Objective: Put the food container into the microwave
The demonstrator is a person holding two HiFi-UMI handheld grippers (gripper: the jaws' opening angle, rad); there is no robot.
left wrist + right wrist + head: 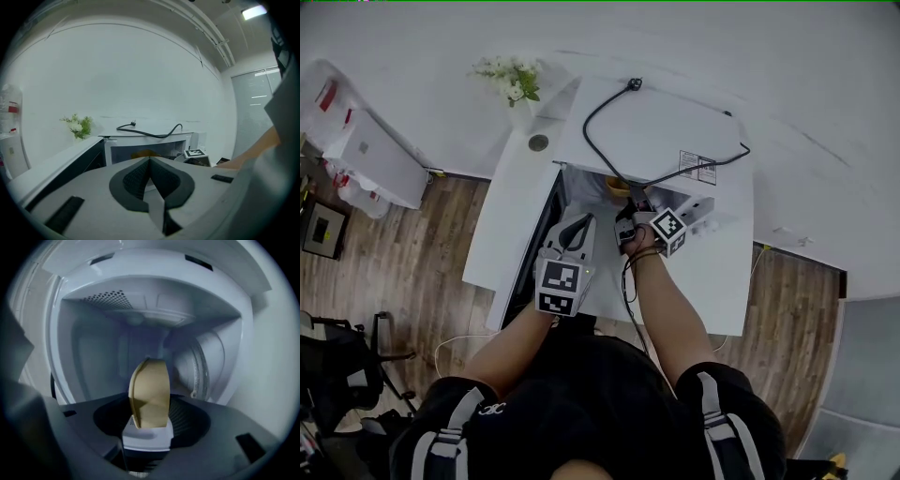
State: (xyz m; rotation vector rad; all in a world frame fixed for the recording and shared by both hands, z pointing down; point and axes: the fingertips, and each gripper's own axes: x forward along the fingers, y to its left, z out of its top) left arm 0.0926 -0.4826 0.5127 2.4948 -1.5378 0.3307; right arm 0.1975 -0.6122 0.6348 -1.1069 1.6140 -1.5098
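Note:
A white microwave (666, 131) stands on the white table with its door (539, 246) swung open to the left. My right gripper (630, 211) reaches into the opening, shut on a tan food container (619, 186). In the right gripper view the container (150, 392) stands edge-on between the jaws of the right gripper (149, 423), inside the pale cavity (108, 352). My left gripper (578, 227) hovers in front of the open door, shut with nothing in it. Its view shows the pads of the left gripper (150, 164) pressed together, with the microwave (140, 147) and the right gripper's marker cube (195, 153) beyond.
A black power cable (609, 141) loops over the microwave's top. A vase of white flowers (511, 80) stands at the table's far left corner. The white table (502, 220) ends close on both sides, with wooden floor (403, 253) around it. A wall runs behind.

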